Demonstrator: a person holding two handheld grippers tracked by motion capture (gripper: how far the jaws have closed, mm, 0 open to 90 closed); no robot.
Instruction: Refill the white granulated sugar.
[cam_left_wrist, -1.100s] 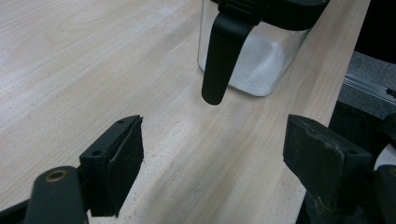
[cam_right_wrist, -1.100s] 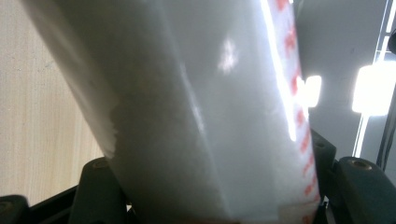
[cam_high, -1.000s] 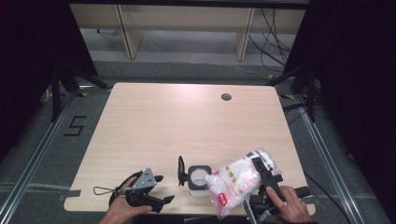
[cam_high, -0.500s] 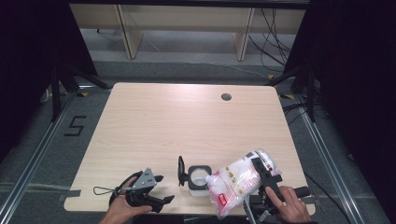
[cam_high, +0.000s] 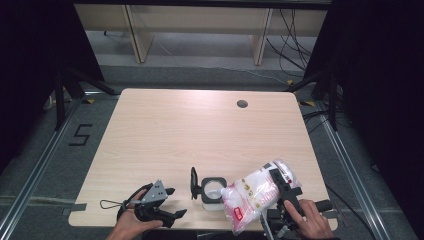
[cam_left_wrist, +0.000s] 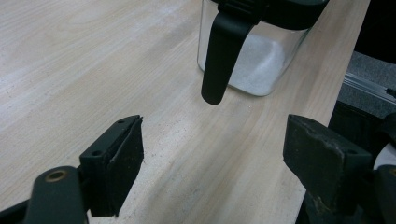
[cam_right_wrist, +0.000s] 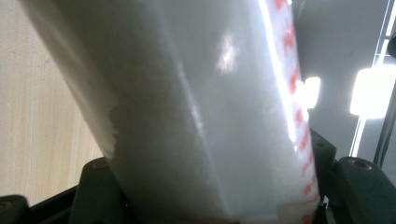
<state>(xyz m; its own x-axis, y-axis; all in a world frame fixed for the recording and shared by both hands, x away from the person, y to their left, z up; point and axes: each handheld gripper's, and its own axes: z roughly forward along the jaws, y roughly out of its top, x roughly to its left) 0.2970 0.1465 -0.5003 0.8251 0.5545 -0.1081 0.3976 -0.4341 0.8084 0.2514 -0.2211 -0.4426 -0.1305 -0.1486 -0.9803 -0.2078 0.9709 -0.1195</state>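
**Bag of white powder tipped toward an open jar at the table's near edge**

At the left, the left tool (cam_high: 172, 202) rests low by the near edge of the pale wooden table (cam_high: 200, 135), held in the person's left hand (cam_high: 131, 224). Its two black jaws stand wide apart with bare wood between them; in the left gripper view the pads (cam_left_wrist: 119, 163) grip nothing. A thin black cable loop (cam_high: 107, 204) lies on the wood just left of that hand.

Just to the right of that tool stands the clear square glass jar with a black rim (cam_high: 211, 189), near the front edge and a little right of the table's middle. Its black hinged lid (cam_high: 193, 182) is swung open and stands on edge at the jar's left side. In the left gripper view the jar holds a low layer of white powder (cam_left_wrist: 261, 60), and the black lid clasp (cam_left_wrist: 222, 56) hangs down in front of the glass.

Further right, the soft clear plastic bag of white powder with red print (cam_high: 255, 195) lies tilted, its lower end just beside the jar's right rim, its upper end raised toward the right. The right tool (cam_high: 280, 192) is clamped around the bag's upper part, the jaws spread fairly wide by the bag's bulk. The right hand (cam_high: 307, 220) holds that tool at the table's near right corner.

At the far side of the table, a small round cable hole (cam_high: 242, 104) is set right of centre.
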